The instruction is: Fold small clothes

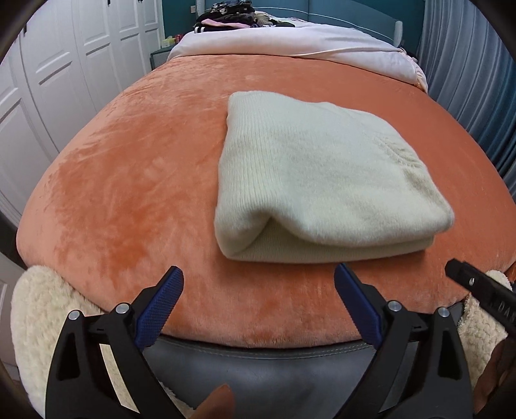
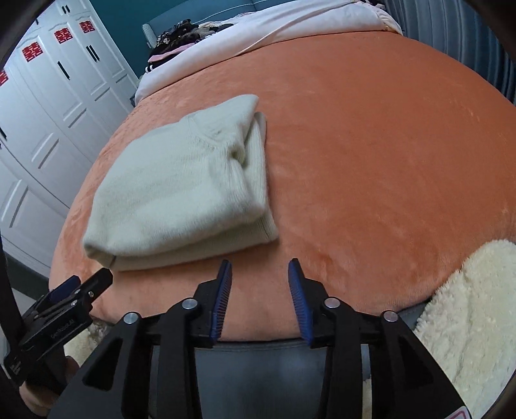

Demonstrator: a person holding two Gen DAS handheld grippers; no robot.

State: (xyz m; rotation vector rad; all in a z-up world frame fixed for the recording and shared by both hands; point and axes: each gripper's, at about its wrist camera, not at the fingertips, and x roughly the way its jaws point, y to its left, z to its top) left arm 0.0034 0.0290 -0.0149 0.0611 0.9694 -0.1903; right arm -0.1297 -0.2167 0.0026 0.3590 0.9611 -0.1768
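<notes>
Bedroom with white wardrobe doors [image 1: 64, 64] on the left and a bed covered by an orange plush blanket [image 1: 129, 193], seen from two cameras at the foot of the bed.

On the blanket lies a cream knitted sweater [image 1: 309, 180], already folded into a thick, neat rectangle of several layers. Its long axis runs away from the cameras, toward the head of the bed, and its near short edge shows the stacked folds. By the look of it, this garment is finished or close to it.

From the left tongs [image 1: 258, 290], the sweater lies straight ahead and slightly to the right, its near edge just beyond the tips. From the right tongs [image 2: 259, 283], it lies ahead and to the left, its near right corner close to the left fingertip. Both pairs of tongs are near it and neither is touching; the left pair looks a little better lined up with the near edge.

The left tongs are spread wide and hold nothing. The right tongs are parted more narrowly, also holding nothing. Each camera catches the other tool at the edge of its view.

Further out, a white sheet [image 1: 290, 45] covers the head of the bed, with a pile of dark clothes [image 1: 225, 16] heaped on it. Cream fleece [image 2: 467, 306] hangs at the near corners of the bed.
</notes>
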